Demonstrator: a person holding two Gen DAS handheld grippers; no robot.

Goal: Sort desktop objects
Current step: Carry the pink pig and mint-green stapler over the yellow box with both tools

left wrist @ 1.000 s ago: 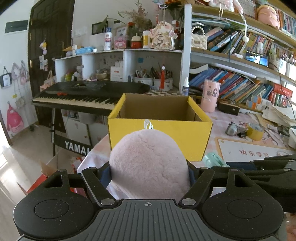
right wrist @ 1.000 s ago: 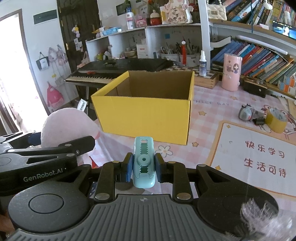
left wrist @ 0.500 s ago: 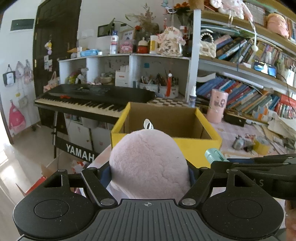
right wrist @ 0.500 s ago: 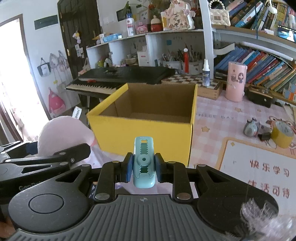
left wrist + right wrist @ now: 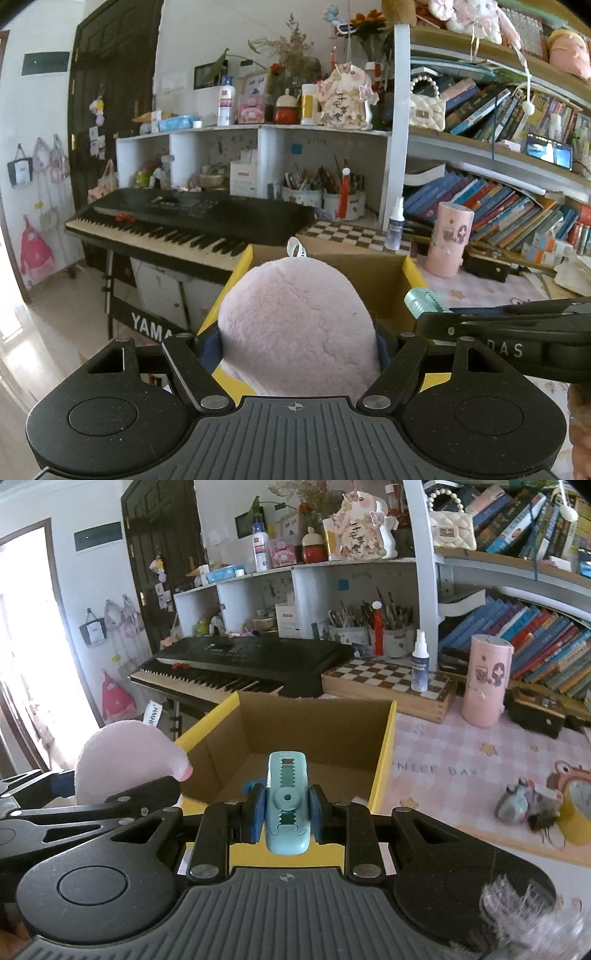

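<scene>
Over ridged cardboard box [image 5: 317, 734]: fluffy pink plush [image 5: 299, 325], toothed teal clip [image 5: 287, 801].

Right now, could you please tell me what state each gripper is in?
Left gripper: closed on the pink plush toy.
Right gripper: closed on the small teal gadget, above the yellow box.

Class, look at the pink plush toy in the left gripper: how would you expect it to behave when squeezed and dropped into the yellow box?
The pink plush toy bulges between the left gripper pads, so it probably squashes and springs back. Its fuzzy surface likely resists slipping. It looks light, and should land softly in the yellow box.
</scene>
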